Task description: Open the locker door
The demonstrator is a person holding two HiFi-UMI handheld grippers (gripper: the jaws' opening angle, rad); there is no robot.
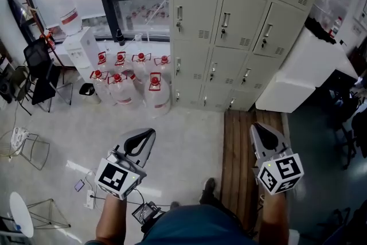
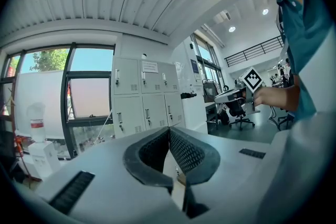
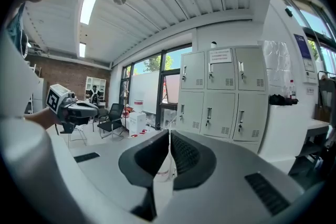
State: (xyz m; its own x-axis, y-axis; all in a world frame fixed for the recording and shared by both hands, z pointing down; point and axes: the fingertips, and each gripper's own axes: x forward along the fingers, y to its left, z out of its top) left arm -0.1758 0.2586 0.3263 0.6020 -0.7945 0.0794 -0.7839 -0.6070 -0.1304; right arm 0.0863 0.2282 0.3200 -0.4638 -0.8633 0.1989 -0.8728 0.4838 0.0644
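Head view steeply downward, both gripper views level, far off, sharing lockers (image 1: 195,8)

The locker bank (image 1: 229,20) loses its top row to the head view's upper edge, and a white cabinet (image 1: 298,74) covers its lower right doors. The notice (image 3: 220,55) on one upper door is too small to read. In the left gripper view the left tool (image 2: 169,134) hides the lower rows. A small flat device (image 1: 79,185), perhaps a phone, is too small to identify.

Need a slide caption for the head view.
Left gripper and right gripper, both shut, face closed grey lockers ahead.
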